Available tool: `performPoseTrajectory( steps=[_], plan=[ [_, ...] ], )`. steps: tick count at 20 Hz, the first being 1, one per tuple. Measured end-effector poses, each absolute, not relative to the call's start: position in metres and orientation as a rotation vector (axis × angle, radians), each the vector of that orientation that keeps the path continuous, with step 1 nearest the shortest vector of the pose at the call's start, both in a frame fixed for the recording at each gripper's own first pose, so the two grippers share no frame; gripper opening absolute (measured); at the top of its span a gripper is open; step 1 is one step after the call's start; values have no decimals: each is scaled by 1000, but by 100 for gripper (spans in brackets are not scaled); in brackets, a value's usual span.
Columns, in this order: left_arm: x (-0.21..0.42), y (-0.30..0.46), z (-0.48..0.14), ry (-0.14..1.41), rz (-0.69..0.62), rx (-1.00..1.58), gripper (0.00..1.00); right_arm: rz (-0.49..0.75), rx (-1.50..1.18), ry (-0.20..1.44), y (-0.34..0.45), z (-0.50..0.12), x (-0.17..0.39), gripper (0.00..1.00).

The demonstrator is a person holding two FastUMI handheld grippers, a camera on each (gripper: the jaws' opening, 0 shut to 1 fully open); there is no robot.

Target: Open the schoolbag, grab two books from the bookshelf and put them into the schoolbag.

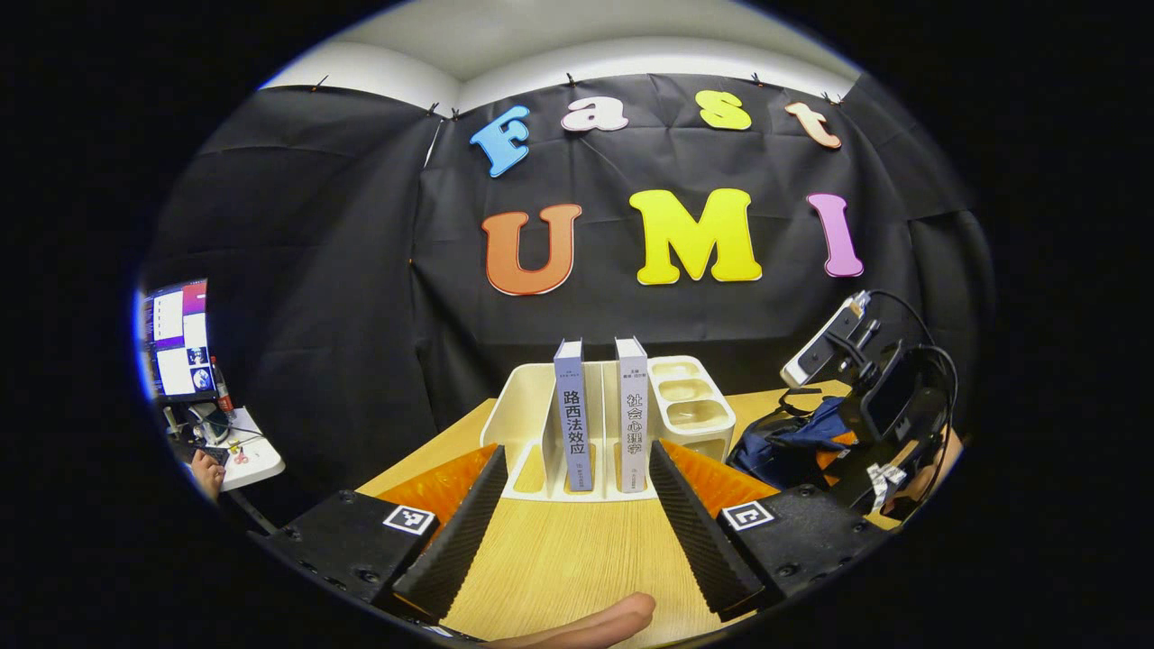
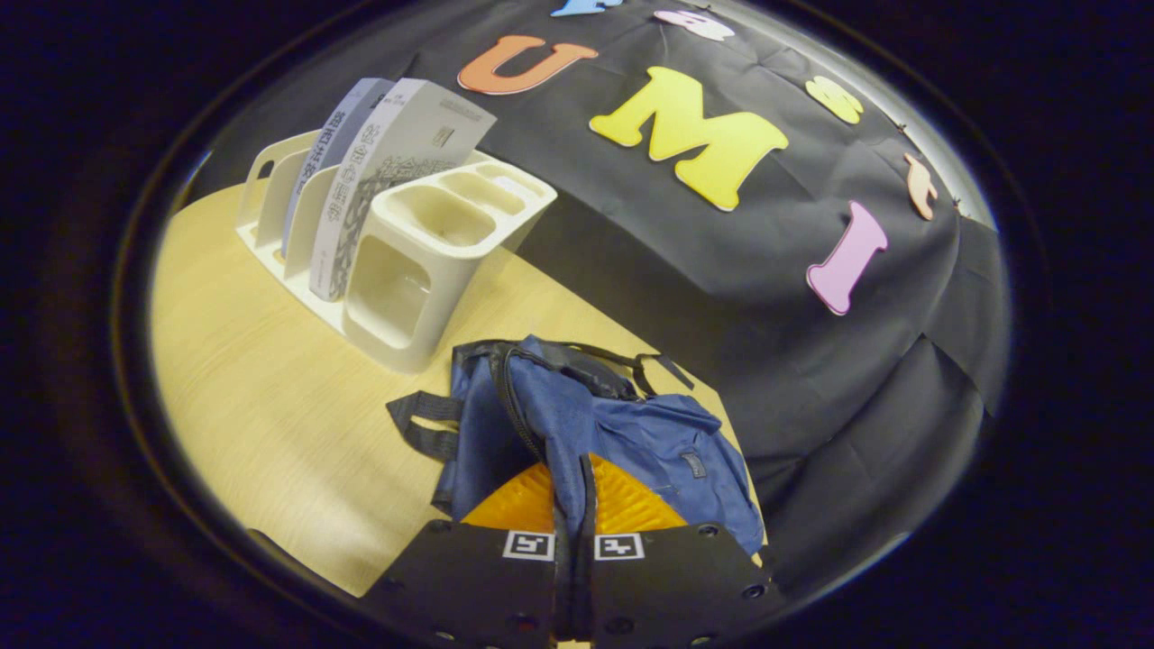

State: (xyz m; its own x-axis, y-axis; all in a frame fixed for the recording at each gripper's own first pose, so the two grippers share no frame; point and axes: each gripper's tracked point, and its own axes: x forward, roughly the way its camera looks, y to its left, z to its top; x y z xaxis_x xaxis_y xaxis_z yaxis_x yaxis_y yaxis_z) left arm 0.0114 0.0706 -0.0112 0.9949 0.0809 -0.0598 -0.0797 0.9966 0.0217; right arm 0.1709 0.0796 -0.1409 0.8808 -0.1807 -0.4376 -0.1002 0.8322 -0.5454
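Two books stand upright in a white rack (image 1: 690, 410) on the wooden table: a blue-grey book (image 1: 572, 406) on the left and a pale grey book (image 1: 632, 406) beside it. My left gripper (image 1: 577, 455) is open just short of them, its fingers to either side of the pair and touching neither. The blue schoolbag (image 2: 631, 424) lies slumped to the right of the rack (image 2: 424, 261). My right gripper (image 2: 572, 478) is shut on a fold of its fabric by the zip. The left gripper view has that gripper (image 1: 870, 424) and its hand over the schoolbag (image 1: 784, 442).
The rack's right end has several empty cups (image 2: 460, 203). Bag straps (image 2: 419, 424) trail toward the bare tabletop (image 2: 261, 388). A thumb (image 1: 586, 622) lies at the bottom edge. Off to the left stand a monitor (image 1: 176, 338) and a small white side table (image 1: 248, 455).
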Motion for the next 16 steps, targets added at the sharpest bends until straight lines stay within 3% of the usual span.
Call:
performPoseTrajectory(
  steps=[16],
  plan=[
    [35,39,-41,135,33,-20,100,-146,-401,394,-29,-28,190,1]
  ],
)
